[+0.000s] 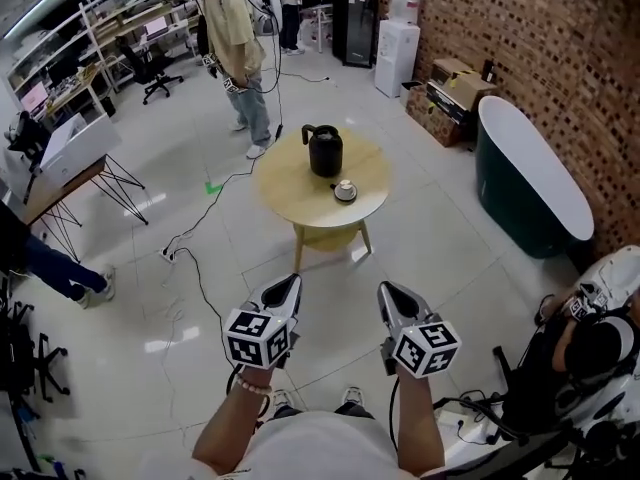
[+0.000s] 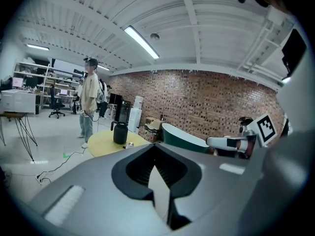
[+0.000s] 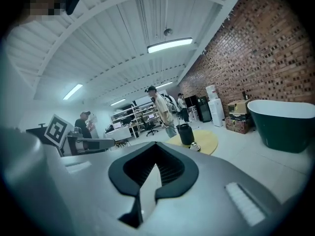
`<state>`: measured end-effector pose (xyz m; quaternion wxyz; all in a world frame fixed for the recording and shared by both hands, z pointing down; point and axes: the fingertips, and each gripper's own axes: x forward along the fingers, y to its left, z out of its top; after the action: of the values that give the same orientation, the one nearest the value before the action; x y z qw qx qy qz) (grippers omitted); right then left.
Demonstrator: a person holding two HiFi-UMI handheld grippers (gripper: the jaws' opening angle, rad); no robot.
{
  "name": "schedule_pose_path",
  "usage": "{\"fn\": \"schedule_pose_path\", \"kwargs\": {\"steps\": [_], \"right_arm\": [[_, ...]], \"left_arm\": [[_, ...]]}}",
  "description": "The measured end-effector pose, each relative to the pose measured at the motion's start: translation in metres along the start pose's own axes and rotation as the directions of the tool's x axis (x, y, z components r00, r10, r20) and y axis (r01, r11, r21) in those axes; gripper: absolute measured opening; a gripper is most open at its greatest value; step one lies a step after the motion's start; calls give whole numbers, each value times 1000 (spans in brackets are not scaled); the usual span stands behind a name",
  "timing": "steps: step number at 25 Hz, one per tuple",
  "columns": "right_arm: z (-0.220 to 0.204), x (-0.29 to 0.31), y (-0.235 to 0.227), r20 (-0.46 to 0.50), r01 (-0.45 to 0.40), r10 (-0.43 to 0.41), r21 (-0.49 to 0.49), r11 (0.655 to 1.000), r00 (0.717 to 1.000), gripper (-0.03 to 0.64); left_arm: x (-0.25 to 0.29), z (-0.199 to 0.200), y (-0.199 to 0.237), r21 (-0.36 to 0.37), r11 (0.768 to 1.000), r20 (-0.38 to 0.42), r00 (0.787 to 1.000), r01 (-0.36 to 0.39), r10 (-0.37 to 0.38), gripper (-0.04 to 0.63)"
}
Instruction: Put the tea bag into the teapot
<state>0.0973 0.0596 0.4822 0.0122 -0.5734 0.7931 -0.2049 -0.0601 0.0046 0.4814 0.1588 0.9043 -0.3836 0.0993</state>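
A black teapot (image 1: 324,151) stands on the round yellow table (image 1: 290,183) in the middle of the room. Just in front of it sits a small white dish (image 1: 345,191) with something pale on it; I cannot make out whether that is the tea bag. My left gripper (image 1: 291,286) and right gripper (image 1: 387,291) hover side by side well short of the table, both shut and empty. The left gripper view shows its jaws (image 2: 156,148) meeting, with the teapot (image 2: 120,132) far off. In the right gripper view the jaws (image 3: 157,149) are together too, the teapot (image 3: 185,133) and dish (image 3: 194,146) distant.
A person in a beige shirt (image 1: 235,38) stands beyond the table. A dark green bathtub (image 1: 530,173) lines the brick wall at right. Cables (image 1: 190,258) trail over the floor left of the table. Someone sits at lower right (image 1: 600,338). A desk (image 1: 60,158) stands at left.
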Motion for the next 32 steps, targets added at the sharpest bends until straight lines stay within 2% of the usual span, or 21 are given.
{"fn": "schedule_pose_path", "kwargs": {"steps": [4, 8, 11, 17, 32], "right_arm": [[-5, 13, 29, -27, 43, -45, -46, 998, 999, 0], [-22, 16, 45, -37, 78, -80, -52, 996, 996, 0], [-25, 28, 53, -40, 82, -84, -43, 996, 996, 0], [-22, 24, 67, -43, 101, -103, -37, 994, 994, 0], [-4, 20, 54, -39, 83, -87, -80, 993, 995, 0]], "left_arm": [[-23, -2, 30, -31, 1000, 3, 1000, -1, 2, 11], [-41, -15, 50, -57, 998, 6, 1000, 6, -6, 12], [-49, -9, 57, -51, 999, 31, 999, 12, -10, 12], [-61, -7, 48, -40, 998, 21, 999, 47, -46, 12], [-48, 5, 22, -31, 998, 52, 997, 54, -52, 11]]}}
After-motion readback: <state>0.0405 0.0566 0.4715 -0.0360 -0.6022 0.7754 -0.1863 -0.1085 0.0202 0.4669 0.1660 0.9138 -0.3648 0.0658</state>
